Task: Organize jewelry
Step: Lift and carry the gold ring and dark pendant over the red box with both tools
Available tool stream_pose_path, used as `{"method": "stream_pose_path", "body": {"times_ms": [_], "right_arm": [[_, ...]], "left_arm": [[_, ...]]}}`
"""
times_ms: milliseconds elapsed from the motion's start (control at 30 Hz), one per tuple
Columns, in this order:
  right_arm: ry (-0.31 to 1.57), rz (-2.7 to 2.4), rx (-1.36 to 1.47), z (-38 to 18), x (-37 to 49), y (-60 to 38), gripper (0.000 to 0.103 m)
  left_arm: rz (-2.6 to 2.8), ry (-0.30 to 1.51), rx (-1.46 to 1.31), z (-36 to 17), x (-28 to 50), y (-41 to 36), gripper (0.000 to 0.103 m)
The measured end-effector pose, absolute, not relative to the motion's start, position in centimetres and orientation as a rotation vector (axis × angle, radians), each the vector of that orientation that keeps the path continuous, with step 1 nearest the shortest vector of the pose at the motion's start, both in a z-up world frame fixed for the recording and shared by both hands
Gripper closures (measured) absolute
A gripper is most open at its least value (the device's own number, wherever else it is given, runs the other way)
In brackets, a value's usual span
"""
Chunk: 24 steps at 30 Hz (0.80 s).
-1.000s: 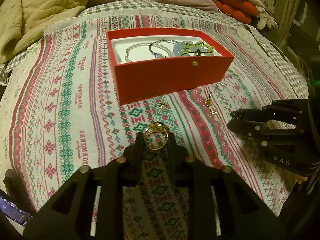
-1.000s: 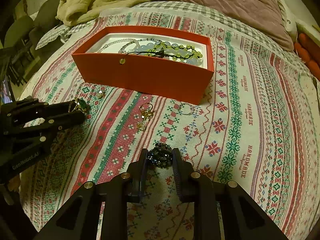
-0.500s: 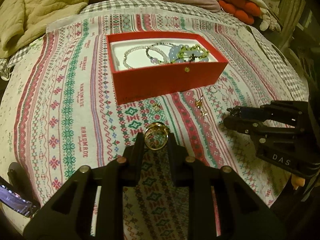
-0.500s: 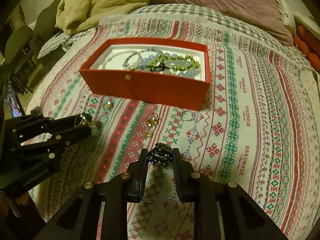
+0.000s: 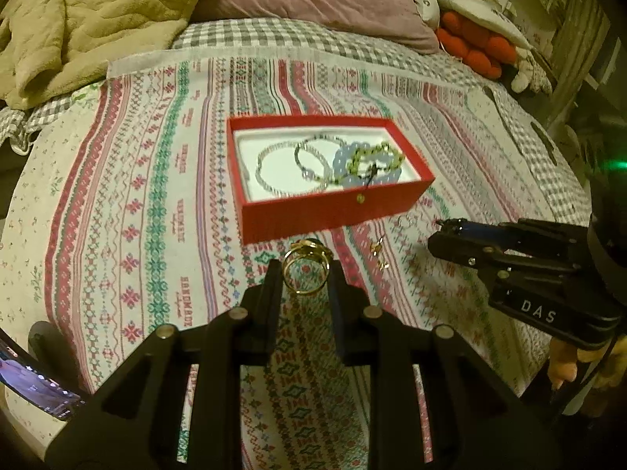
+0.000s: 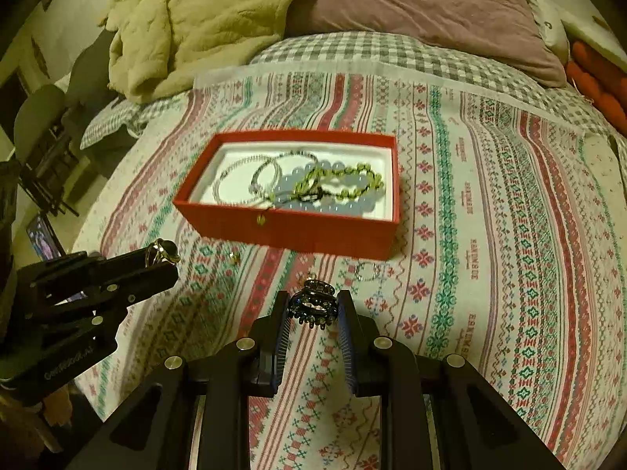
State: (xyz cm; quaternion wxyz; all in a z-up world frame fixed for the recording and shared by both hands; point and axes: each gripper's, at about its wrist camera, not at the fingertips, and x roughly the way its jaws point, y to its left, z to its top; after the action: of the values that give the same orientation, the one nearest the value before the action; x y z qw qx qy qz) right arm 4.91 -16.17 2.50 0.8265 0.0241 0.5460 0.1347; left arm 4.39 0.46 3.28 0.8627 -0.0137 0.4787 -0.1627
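Left gripper [image 5: 306, 274]: clamped on a gold ring [image 5: 305, 271], held above the cloth on the near side of the red box [image 5: 333, 211].
Right gripper [image 6: 313, 307]: clamped on a dark beaded ring [image 6: 312, 306], also on the near side of the box, to the right of the left gripper.
Red box: open, on the patterned cloth [image 6: 490, 235]; inside lie a pale bead bracelet [image 5: 274, 172], a blue bead bracelet [image 6: 325, 205] and a green bead bracelet [image 6: 345, 182].
Loose pieces: gold earrings [image 5: 379, 252] and a thin silver ring [image 6: 366, 271] on the cloth just near the box's front wall.
Behind the box: a beige blanket [image 6: 188, 27] and a mauve pillow [image 6: 411, 4].
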Motion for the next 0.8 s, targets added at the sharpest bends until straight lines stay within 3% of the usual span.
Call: {"method": "stream_pose_path", "body": {"times_ms": [800], "right_arm": [[1.146, 0.255, 0.244, 4.0, 10.7, -17.5, 0.079]], "left_arm": [[-0.276, 0.975, -0.115, 4.0, 9.7, 0.3, 0.078]]}}
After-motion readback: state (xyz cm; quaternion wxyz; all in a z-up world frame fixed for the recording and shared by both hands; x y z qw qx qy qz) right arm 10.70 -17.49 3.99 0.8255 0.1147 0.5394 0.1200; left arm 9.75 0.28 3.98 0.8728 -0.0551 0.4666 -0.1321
